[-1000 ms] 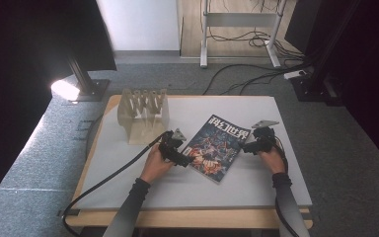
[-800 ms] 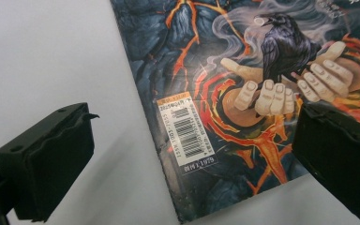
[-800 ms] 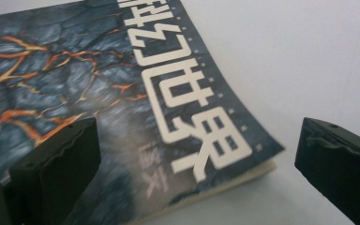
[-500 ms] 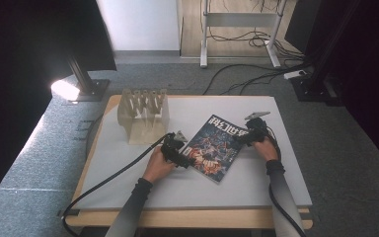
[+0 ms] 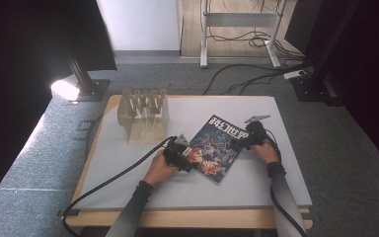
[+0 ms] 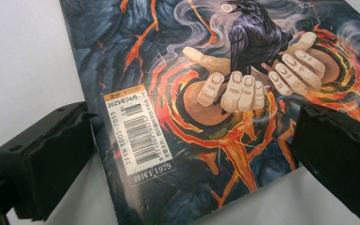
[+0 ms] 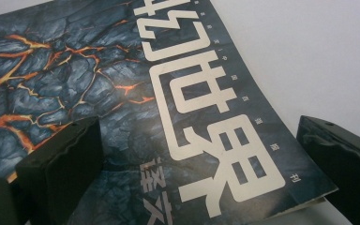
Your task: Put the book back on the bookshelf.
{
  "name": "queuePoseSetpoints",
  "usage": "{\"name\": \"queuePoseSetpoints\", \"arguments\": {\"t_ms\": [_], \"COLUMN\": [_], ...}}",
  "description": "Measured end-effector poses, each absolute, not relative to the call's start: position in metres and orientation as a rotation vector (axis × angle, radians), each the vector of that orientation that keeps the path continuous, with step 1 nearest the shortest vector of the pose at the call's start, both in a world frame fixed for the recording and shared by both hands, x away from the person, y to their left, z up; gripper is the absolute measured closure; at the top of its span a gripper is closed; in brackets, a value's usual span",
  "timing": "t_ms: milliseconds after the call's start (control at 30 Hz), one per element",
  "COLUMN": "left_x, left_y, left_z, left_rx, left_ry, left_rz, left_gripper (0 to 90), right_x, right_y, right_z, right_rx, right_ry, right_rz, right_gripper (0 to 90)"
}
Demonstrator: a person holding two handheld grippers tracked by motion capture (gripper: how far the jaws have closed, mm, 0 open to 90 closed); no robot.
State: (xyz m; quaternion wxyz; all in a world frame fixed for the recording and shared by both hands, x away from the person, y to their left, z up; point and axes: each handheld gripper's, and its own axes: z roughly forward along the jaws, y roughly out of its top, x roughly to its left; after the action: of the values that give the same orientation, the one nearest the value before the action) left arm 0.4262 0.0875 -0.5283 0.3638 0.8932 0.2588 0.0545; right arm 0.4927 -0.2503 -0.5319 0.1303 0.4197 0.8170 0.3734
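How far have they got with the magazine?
Both grippers have reached the magazine, which lies flat on the table. The left gripper is at its lower left edge and the right gripper at its upper right corner, jaws open on both. Nothing is gripped or lifted yet. The wooden rack stands empty.

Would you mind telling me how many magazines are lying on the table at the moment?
1. The magazine lies flat near the middle of the table, between the left gripper and the right gripper. Nothing suggests another is hidden.
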Motion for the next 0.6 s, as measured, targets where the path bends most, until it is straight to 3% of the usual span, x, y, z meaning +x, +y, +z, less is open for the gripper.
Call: {"name": "queuePoseSetpoints", "arguments": {"t_ms": [600], "left_x": [0.396], "left_y": [0.112], "left_z": [-0.528], "left_rx": [2.318], "left_ry": [0.621], "left_rz": [0.116], "left_gripper": [0.0], "right_x": [0.441], "right_y": [-0.236], "right_z": [-0.535], "right_rx": [1.2], "right_ry": [2.358], "right_rz": [1.105], "right_gripper": [0.0]}}
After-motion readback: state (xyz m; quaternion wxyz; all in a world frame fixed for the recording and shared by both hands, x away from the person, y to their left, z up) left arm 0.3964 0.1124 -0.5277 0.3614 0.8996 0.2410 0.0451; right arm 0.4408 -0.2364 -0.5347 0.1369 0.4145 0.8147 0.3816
